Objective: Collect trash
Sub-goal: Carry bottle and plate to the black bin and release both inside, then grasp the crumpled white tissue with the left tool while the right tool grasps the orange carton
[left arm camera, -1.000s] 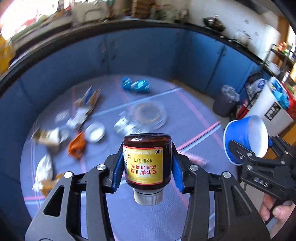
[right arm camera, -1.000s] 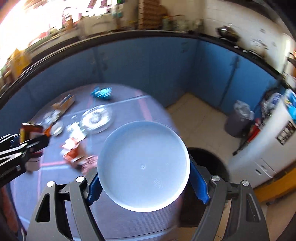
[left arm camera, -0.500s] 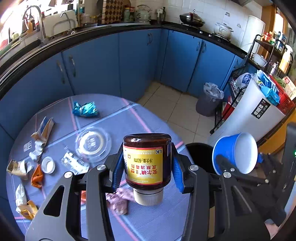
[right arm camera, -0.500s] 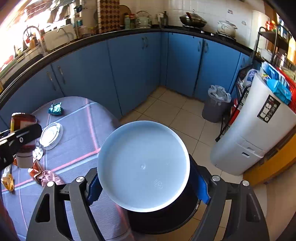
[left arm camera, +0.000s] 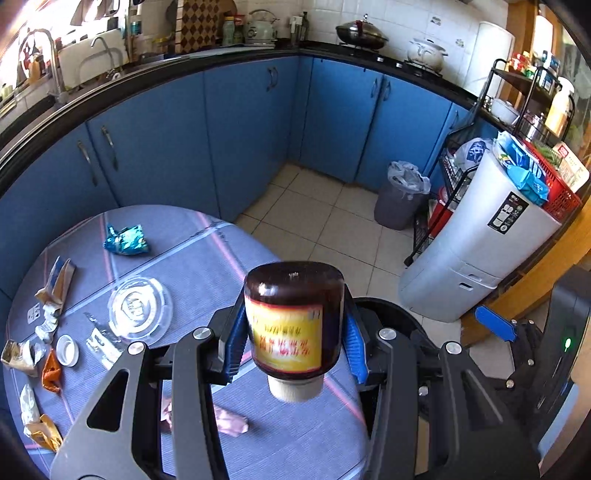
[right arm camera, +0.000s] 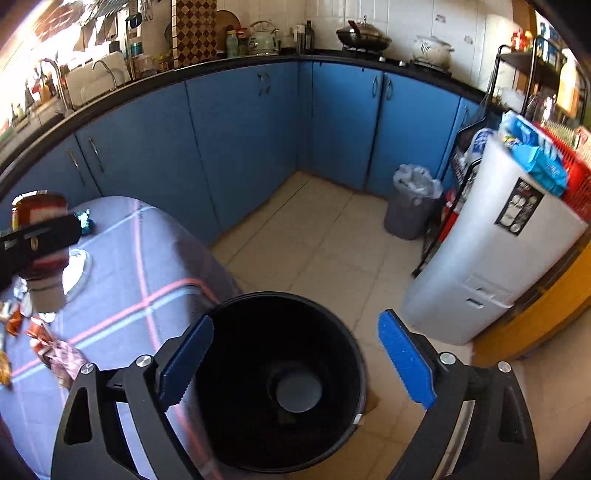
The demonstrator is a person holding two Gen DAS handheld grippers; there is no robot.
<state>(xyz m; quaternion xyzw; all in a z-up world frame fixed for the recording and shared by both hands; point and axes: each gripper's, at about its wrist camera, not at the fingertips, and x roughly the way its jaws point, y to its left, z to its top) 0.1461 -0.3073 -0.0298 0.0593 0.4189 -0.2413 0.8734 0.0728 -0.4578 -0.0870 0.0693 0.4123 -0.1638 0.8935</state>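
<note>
Left gripper (left arm camera: 295, 332) clamps a brown bottle (left arm camera: 293, 317) mid-body, cap down: rigid, slick, probably breakable. Right gripper (right arm camera: 295, 365), jaws opening, holds nothing over the black bin (right arm camera: 347, 373).

A home kitchen: blue cabinets (right arm camera: 240, 147) under a black counter, a sink tap (left arm camera: 51, 62), a wok (right arm camera: 364, 37) and a kettle (right arm camera: 263, 35).

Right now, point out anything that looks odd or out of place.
The brown bottle hangs cap-down between the left gripper's fingers. Wrappers litter the table. A cup lies in the black bin.
</note>
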